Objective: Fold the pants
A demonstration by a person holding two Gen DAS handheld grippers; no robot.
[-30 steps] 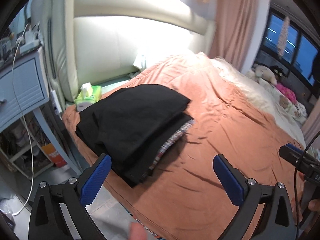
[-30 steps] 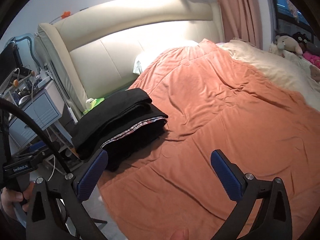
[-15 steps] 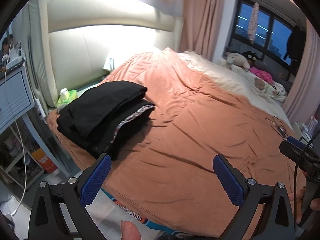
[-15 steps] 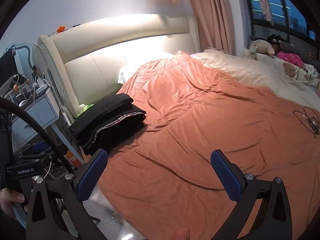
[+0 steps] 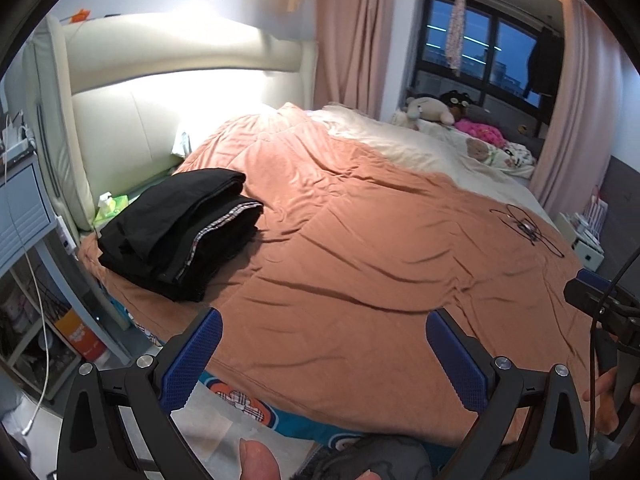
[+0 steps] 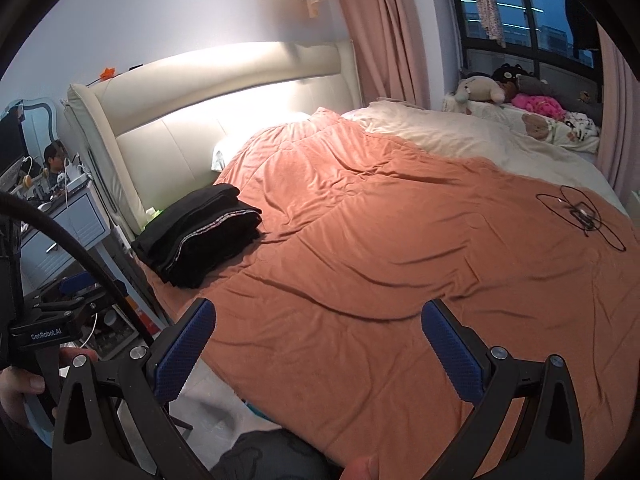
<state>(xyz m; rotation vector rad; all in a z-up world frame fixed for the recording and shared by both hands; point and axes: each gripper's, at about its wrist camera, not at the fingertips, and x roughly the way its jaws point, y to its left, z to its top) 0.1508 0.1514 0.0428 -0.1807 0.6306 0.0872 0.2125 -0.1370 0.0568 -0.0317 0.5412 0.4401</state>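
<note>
A stack of folded black pants (image 5: 180, 236) lies on the near left corner of the orange bedspread (image 5: 360, 260), close to the headboard; it also shows in the right wrist view (image 6: 200, 236). A patterned waistband edge shows on the lower piece. My left gripper (image 5: 324, 356) is open and empty, held above the bed's near edge, well back from the stack. My right gripper (image 6: 318, 352) is open and empty too, also over the near edge. Each gripper's body shows at the side of the other's view.
A black cable with a small device (image 5: 524, 228) lies on the bedspread at the right. A green tissue box (image 5: 112, 206) sits behind the stack. A blue nightstand (image 6: 68, 232) stands left of the bed. Plush toys (image 6: 484, 88) and a cream blanket (image 6: 460, 136) lie at the far side.
Both grippers have pulled back and up from the bed, so the folded stack looks smaller and farther away. Both stay open and empty. The stack has not moved.
</note>
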